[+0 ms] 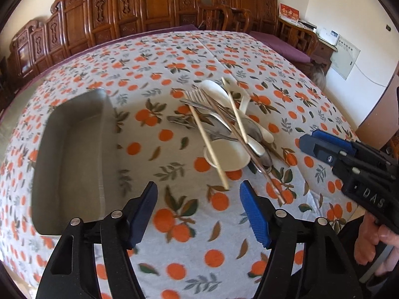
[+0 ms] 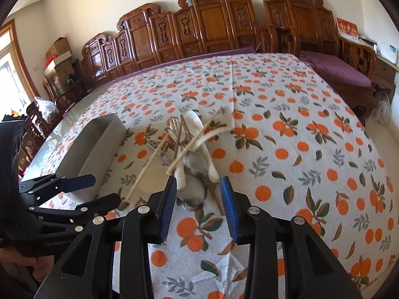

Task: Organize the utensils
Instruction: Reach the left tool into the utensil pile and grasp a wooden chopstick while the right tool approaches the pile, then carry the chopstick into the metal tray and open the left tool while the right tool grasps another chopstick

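Hovering with jaws parted and empty, the left gripper [image 1: 198, 208] and right gripper [image 2: 198, 205] have sorted nothing yet: the utensil pile [image 1: 224, 124] lies on the tablecloth [image 1: 174, 224] beside the empty metal tray [image 1: 72, 149].

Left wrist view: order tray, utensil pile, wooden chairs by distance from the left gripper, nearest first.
From the left gripper:
1. Tray, just left of the fingers.
2. Utensil pile, ahead, slightly right.
3. Wooden chairs, beyond the table's far edge.

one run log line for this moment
left gripper: open, empty | right gripper: open, near mixed utensil pile | grey metal tray: empty
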A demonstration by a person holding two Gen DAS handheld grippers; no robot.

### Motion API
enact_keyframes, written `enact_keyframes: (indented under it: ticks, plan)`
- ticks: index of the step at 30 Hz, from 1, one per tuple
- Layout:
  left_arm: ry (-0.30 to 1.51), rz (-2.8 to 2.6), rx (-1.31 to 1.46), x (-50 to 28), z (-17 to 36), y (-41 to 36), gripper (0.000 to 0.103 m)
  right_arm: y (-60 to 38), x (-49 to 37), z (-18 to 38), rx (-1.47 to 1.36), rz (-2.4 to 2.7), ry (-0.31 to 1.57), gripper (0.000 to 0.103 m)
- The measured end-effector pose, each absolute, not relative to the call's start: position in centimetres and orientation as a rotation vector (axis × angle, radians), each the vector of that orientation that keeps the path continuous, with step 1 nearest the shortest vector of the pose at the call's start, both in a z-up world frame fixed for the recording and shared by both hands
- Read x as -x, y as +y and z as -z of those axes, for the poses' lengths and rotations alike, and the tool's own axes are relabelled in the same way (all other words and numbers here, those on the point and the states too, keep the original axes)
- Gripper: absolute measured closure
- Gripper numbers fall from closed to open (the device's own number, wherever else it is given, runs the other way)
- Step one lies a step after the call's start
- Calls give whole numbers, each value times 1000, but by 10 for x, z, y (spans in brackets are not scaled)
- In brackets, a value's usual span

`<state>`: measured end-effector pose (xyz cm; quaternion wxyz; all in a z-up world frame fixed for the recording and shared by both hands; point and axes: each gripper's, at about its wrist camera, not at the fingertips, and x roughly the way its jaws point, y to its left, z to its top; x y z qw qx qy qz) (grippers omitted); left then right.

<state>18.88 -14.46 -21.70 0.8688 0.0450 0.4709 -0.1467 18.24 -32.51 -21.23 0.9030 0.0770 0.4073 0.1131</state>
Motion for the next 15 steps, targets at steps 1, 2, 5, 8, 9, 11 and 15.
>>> enact_keyframes:
  ticks: [1,2,5,8,9,11,15]
  plan:
    - [993,313,-89,-191,219,-148,44,-325,-182,215,-148,-229,847,64]
    - [1000,316,-84,-193,221,-150,48,-325,-181,217,-141,-226,848,64]
    - [1024,310,-73,-202,230,-156,63,-322,-179,219,-131,-236,846,64]
    - [1035,315,-61,-207,234,-157,89,-317,-175,220,-115,-253,842,64]
    - [1039,321,-48,-206,234,-155,96,-315,-175,220,-111,-258,843,64]
    - [1029,323,-28,-204,231,-151,96,-310,-173,221,-101,-272,848,64]
    - [1010,324,3,-192,223,-138,98,-298,-171,226,-84,-310,865,64]
